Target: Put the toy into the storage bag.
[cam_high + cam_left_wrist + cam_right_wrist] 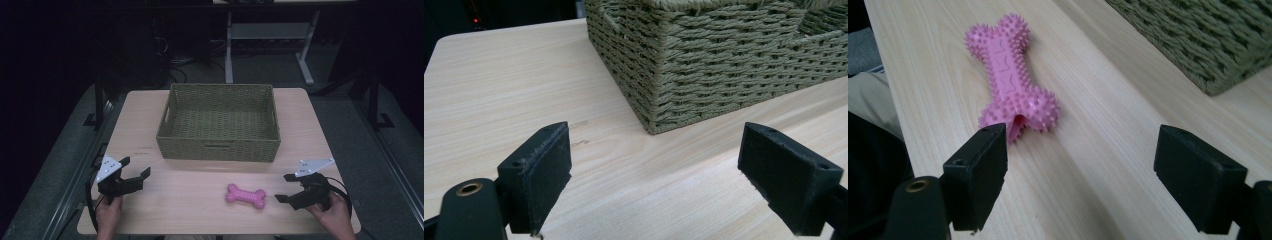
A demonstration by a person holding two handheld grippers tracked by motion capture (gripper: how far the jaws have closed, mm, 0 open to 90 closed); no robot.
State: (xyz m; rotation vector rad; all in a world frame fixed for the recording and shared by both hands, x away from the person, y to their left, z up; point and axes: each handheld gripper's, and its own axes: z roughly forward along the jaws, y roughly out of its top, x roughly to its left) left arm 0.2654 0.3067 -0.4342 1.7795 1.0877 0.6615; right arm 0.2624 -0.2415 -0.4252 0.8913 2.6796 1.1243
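- So far nothing is picked up: the pink spiky bone toy [245, 195] lies flat on the wooden table [200, 210], near the front edge, apart from the woven basket [218, 147] behind it.
- Basket sits mid-table, open top; its inside looks bare, though the near wall hides part of the floor, so probably empty.
- Right gripper [283, 188]: held low just beside the toy's right end, jaws spread wide, nothing between the pads. In the right gripper view the toy [1010, 75] lies ahead and off toward the left-hand jaw, its near knob just past that jaw's tip; not lined up between the jaws yet.
- Left gripper [135, 167]: at the table's front left, well apart from the toy, jaws spread, nothing held. Its own view looks at the basket's near corner [659, 75] and bare tabletop.
- Judgement: early stage, approach only. Likely aim is the toy into the basket. Left to do: centre the right jaws on the toy, close, lift, carry over the basket rim, release.
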